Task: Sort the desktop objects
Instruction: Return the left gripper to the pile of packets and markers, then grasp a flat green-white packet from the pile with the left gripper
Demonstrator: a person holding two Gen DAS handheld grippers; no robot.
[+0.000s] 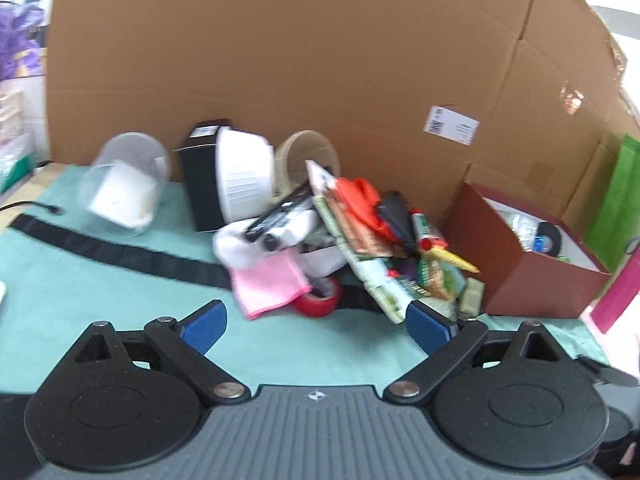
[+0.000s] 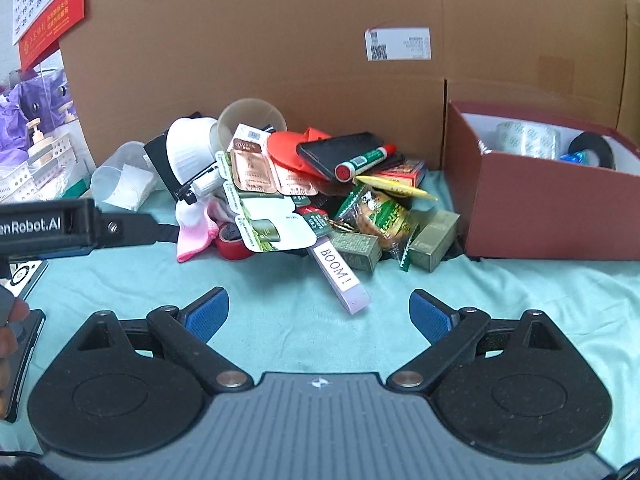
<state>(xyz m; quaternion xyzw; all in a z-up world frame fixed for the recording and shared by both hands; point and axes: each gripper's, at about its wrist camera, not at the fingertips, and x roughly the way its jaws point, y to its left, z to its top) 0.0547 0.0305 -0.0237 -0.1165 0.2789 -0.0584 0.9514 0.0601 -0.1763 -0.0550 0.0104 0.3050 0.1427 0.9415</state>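
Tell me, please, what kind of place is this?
Probably a staged work table in a storeroom or office. A teal cloth covers the table, a cardboard sheet stands as a backdrop, and a wall calendar hangs at the left. A dark red box waits beside the pile of small objects.

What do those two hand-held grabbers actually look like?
The left gripper and right gripper match: grey ribbed body with a small star-like mark, black round-ended linkage arms with metal pivots, and blue textured pads. The left one's side reads "enRobot.AI" in white.
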